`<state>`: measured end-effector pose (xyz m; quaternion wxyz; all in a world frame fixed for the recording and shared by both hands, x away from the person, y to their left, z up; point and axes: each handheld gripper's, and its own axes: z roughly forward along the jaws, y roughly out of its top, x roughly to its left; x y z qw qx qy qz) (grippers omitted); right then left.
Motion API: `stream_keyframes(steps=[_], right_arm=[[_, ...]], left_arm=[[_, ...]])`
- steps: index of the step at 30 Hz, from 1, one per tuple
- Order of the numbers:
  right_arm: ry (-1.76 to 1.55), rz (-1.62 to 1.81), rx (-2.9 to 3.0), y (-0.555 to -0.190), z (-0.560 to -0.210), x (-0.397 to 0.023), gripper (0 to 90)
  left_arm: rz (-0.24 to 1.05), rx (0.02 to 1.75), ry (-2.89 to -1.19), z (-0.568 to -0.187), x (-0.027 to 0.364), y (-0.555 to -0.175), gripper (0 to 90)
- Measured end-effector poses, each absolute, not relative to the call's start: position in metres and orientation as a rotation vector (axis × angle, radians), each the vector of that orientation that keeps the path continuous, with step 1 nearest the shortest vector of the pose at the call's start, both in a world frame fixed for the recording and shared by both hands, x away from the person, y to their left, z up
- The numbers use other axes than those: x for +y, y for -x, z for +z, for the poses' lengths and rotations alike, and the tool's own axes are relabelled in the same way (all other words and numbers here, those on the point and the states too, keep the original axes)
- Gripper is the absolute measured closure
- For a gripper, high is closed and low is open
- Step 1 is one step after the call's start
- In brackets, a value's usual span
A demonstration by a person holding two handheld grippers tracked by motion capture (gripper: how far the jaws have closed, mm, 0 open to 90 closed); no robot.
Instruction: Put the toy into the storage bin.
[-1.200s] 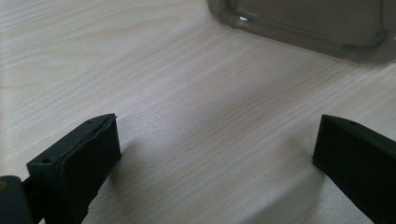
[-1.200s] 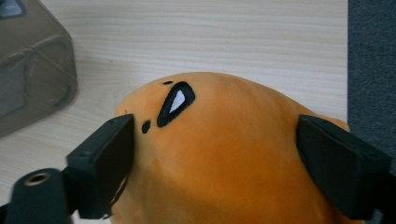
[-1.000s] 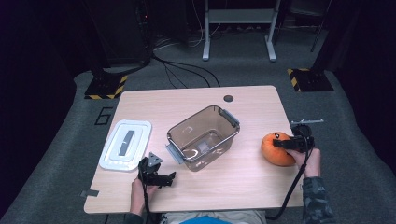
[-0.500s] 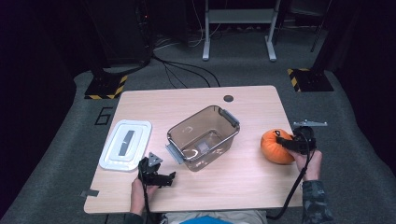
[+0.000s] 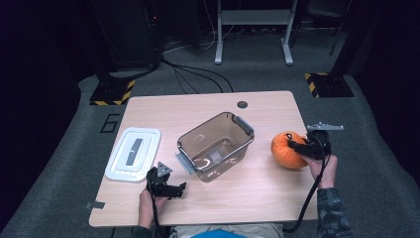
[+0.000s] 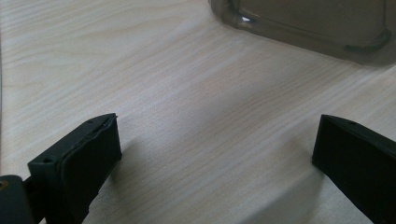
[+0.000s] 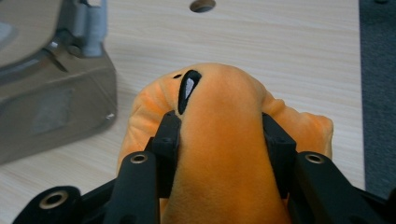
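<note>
Black claws (image 5: 299, 145), grey triangular plates, camouflage sleeve (image 5: 331, 213)

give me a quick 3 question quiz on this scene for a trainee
1. True or false: the right gripper is shut on the orange plush toy.
2. Where does the white lid lie? A) on the clear container B) flat on the table, on the container's left C) inside the container
3. Fill in: the left gripper is ____ , with nothing between its jaws.

Key
1. True: its jaws squeeze the toy from both sides.
2. B: it lies apart from the clear container, which stands uncovered.
3. Open, over bare table.
</note>
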<state>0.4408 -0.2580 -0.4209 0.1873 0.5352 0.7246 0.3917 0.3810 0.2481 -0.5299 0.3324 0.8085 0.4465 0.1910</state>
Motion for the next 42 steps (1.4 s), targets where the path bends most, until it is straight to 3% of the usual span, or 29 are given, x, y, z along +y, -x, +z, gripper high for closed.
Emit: stream_keyframes(steps=[42], right_arm=[[-1.288,1.102,2.058,-0.458,-0.352,-0.216,57.1]], left_arm=[[0.500,1.185,-2.091,-0.530,0.248,-0.380,2.1]])
